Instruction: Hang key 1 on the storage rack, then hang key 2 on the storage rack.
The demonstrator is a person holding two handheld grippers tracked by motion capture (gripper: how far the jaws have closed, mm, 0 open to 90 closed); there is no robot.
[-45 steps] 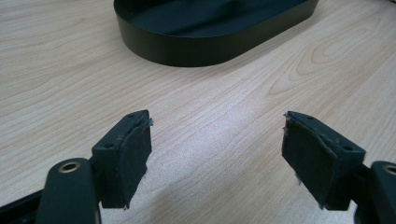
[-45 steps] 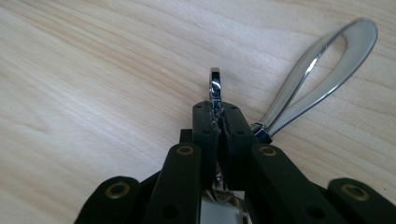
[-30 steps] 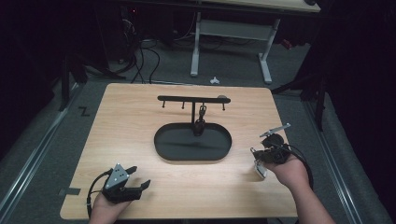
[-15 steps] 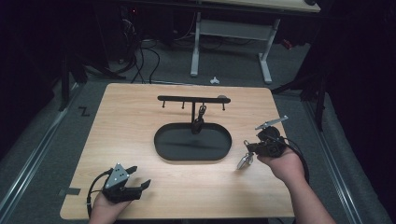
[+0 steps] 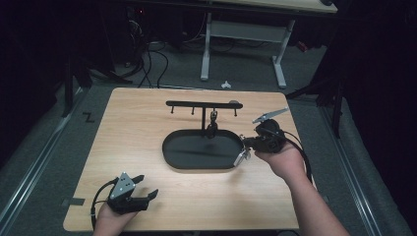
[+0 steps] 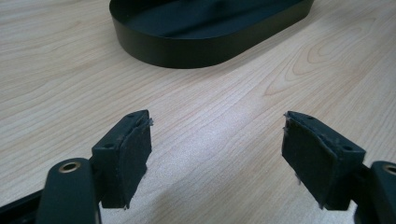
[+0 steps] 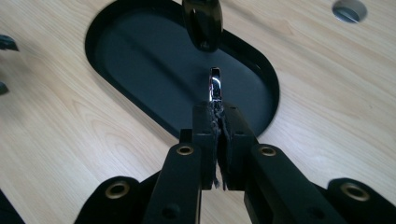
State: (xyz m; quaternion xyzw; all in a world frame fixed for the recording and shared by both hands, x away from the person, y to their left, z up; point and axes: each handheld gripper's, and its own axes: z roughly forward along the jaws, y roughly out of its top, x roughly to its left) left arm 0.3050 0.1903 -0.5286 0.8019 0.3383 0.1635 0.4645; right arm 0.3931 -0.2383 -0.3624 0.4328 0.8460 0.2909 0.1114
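Note:
A black oval tray (image 5: pixel 169 157) lies mid-table, and a T-shaped black stand (image 5: pixel 203 104) with small hooks rises from its back. A dark object (image 5: pixel 213 123) hangs from the stand near the post; it appears as a dark object (image 7: pixel 202 23) at the top of the right gripper view. My right gripper (image 5: pixel 246 147) hovers at the tray's right end. It is shut on a thin shiny metal piece (image 7: pixel 215 86) that pokes out over the tray (image 7: pixel 140 60). My left gripper (image 5: pixel 142 194) rests open near the front left edge. Its jaws stand wide apart around bare wood, and the tray (image 6: pixel 196 46) lies ahead of them.
A small silver disc (image 7: pixel 349 9) is set in the wooden tabletop (image 5: pixel 137 132) beyond the tray. A white-legged desk (image 5: pixel 246 34) and floor cables (image 5: pixel 152 59) lie behind the table. A small white item (image 5: pixel 225 84) sits on the floor.
My right gripper has moved left and forward to the tray's right end, carrying the shiny metal piece. The left gripper has stayed put.

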